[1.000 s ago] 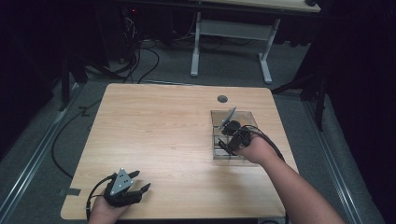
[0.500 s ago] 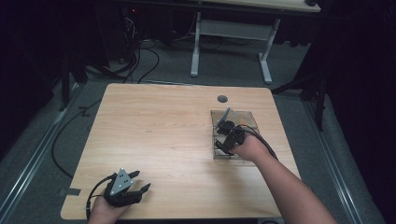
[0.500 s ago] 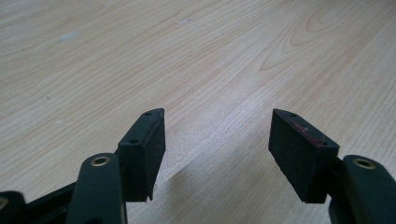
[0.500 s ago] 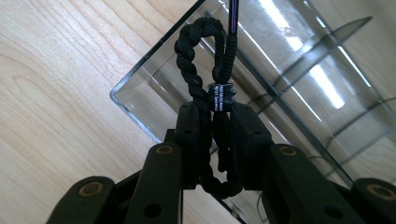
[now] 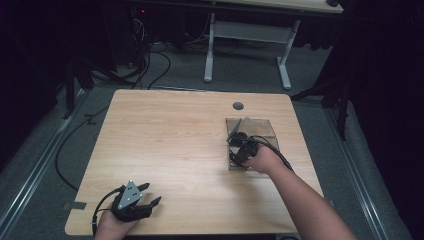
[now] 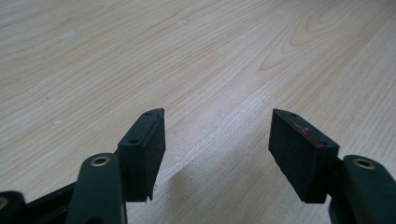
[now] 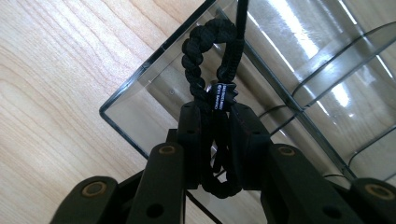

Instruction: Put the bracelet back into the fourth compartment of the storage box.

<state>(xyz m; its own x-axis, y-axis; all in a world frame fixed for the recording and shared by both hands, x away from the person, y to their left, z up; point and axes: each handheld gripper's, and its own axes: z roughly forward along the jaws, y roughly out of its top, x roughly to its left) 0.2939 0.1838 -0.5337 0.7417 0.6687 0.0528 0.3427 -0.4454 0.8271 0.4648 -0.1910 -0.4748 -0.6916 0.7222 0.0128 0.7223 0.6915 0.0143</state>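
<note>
A black braided cord loop [image 7: 201, 51] with a small white-lettered tag hangs between the jaws of my right gripper [image 7: 217, 140], which is shut on it. Below it is a clear plastic box [image 7: 154, 98] with ribbed compartments. In the high view the right gripper [image 5: 240, 150] is over the near left part of the clear box [image 5: 260, 127] at the table's right. My left gripper [image 5: 153, 193] rests low at the table's front left. Its jaws stand wide open over bare wood, with nothing between them [image 6: 217, 149].
The wooden table [image 5: 170, 140] has a round cable hole [image 5: 238, 106] near its far edge. A thin flap [image 5: 234, 131] rises at the box's left side. Cables lie on the floor to the left, and another desk's legs [image 5: 210, 50] stand beyond.
My right gripper has sunk a little over the box's near left corner, with the cord still in it. The left gripper has stayed in place.
</note>
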